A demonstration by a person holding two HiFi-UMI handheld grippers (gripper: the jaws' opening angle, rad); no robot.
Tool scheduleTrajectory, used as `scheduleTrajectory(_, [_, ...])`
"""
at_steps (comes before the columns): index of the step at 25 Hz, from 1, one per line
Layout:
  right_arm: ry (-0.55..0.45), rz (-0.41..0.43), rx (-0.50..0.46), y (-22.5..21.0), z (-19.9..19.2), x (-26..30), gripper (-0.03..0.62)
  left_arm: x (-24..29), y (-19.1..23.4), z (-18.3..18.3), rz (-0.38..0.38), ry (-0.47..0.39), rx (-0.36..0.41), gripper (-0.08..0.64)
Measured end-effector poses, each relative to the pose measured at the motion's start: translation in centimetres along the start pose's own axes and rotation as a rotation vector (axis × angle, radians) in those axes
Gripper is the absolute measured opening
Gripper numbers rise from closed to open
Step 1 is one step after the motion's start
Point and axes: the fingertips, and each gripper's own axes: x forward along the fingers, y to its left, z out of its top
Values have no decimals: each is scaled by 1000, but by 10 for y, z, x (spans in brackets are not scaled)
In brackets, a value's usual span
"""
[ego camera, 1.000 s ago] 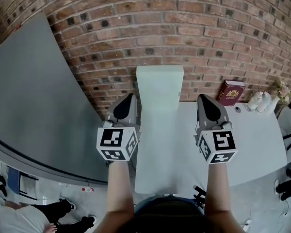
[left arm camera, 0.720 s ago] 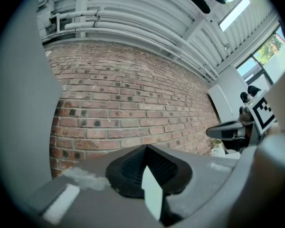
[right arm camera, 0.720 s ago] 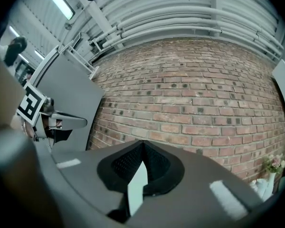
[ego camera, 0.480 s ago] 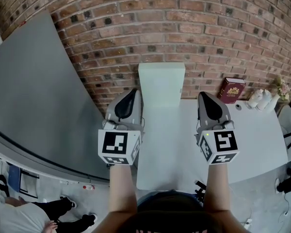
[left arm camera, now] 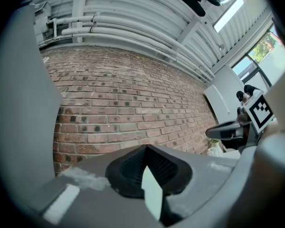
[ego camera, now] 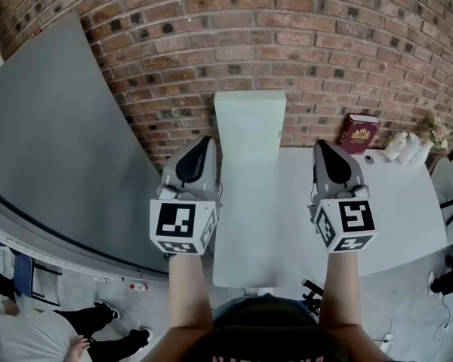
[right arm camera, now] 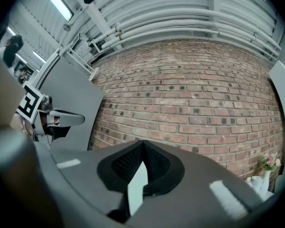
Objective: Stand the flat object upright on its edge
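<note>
Board [ego camera: 249, 127], pale green and plain, stands at the table's [ego camera: 392, 202] far left corner against the brick wall [ego camera: 211, 36]. Nearer, both forearms reach forward. The left gripper [ego camera: 204, 143] and right gripper [ego camera: 322, 145] are held short of the board on either side, jaws pressed together on nothing. By the wall is a dark red book [ego camera: 360, 133], its gold emblem unreadable.

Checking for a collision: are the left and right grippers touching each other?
Apart. Head view shows the pale green flat board between left gripper and right gripper.
</note>
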Motion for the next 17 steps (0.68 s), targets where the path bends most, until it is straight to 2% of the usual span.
scheduleTrajectory(17, [48, 14, 10, 8, -17, -18, -2, -21, -9, -13, 15, 48, -27, -2])
